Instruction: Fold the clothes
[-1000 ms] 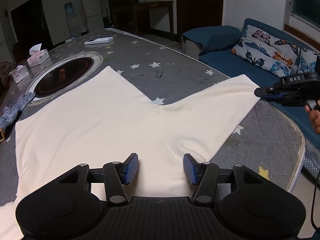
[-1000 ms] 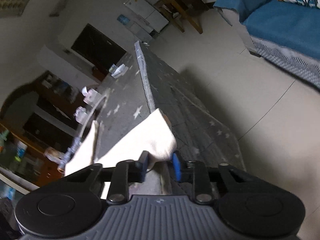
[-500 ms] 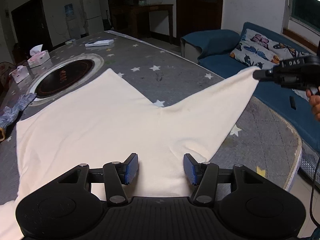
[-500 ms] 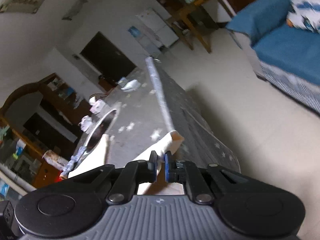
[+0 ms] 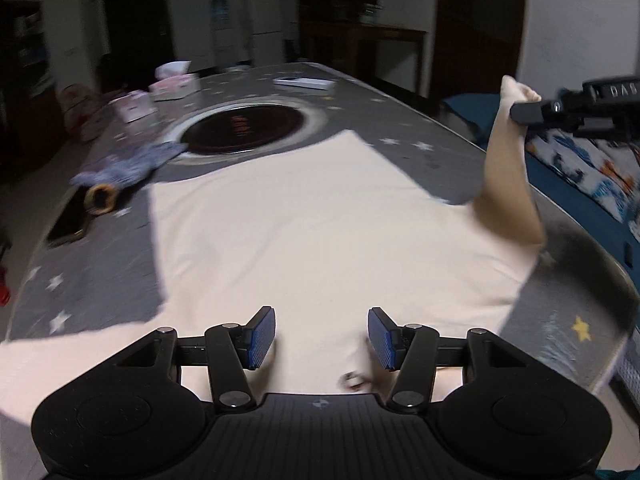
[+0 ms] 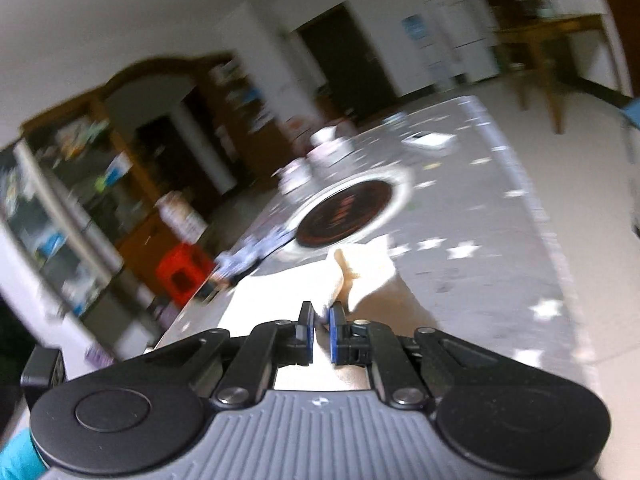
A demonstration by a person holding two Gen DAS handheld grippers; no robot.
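Note:
A cream long-sleeved shirt (image 5: pixel 312 220) lies spread on the grey star-patterned table (image 5: pixel 420 148). My left gripper (image 5: pixel 322 336) is open and empty, hovering over the shirt's near edge. My right gripper (image 6: pixel 320 326) is shut on the cuff of the shirt's right sleeve (image 5: pixel 506 152) and holds it lifted above the table; it shows at the right in the left wrist view (image 5: pixel 520 110). The pinched cuff (image 6: pixel 360 268) sticks up past the fingertips in the right wrist view.
A round black hotplate (image 5: pixel 244 128) is set into the table beyond the shirt. Tissue boxes (image 5: pixel 174 84), a blue patterned cloth (image 5: pixel 128 164), a dark phone (image 5: pixel 68 222) and a white flat box (image 5: pixel 304 82) lie on the far and left parts. A blue sofa (image 5: pixel 592 184) stands right.
My right gripper has lifted the sleeve cuff higher and carried it inward over the table, so the sleeve now stands up. Both views have swung left. The left gripper stays open.

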